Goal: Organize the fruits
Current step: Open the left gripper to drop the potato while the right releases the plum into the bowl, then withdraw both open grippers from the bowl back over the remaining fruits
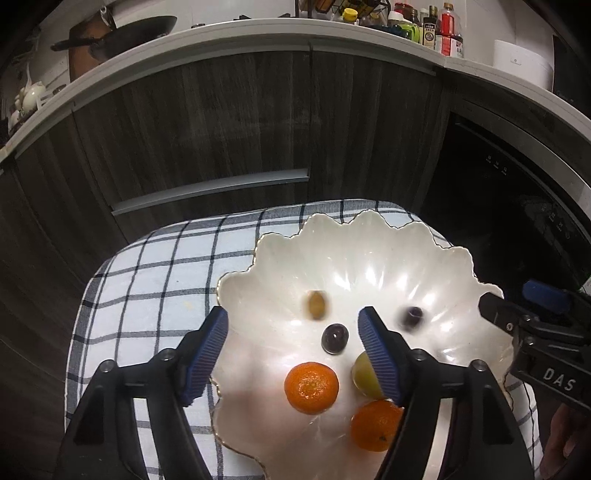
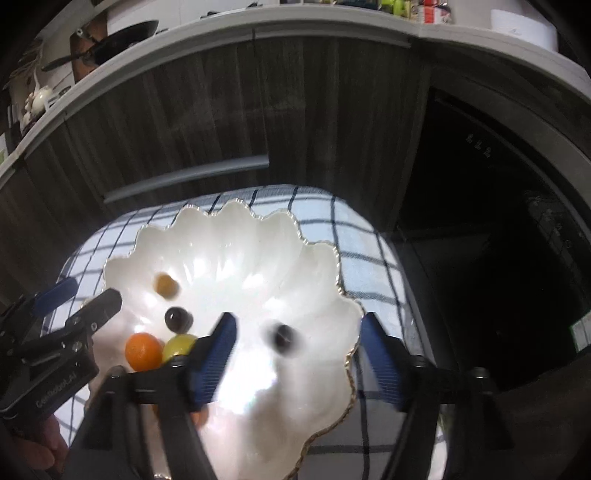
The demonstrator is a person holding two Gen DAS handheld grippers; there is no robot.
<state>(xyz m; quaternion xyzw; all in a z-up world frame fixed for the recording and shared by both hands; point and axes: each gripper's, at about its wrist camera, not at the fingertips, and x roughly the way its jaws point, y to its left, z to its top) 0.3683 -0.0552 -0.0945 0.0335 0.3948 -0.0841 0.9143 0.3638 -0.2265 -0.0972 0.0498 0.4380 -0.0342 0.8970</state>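
Checked cloth: I see it under everything, white with dark lines, on a small worktop in front of dark cupboards.
Left hand-held gripper: I see its 2 blue pads spread wide with nothing pinched. It hangs over the near left part of the bowl.
Bowl: I see a big white dish with a wavy gold edge. It sits on the cloth.
Fruits in the bowl, left to right: 1 small yellow-brown fruit, blurred. 1 orange close to me. 1 dark round fruit just behind it. 1 yellow-green fruit, partly hidden by a blue pad. 1 more orange at the near rim. 1 more dark fruit, blurred, alone on the right.
Right hand-held gripper: I see it let go too, pads far apart. The blurred dark fruit lies between them, and neither pad touches it.
Kitchen counter: far behind, with a black pan on the left and bottles on the right.
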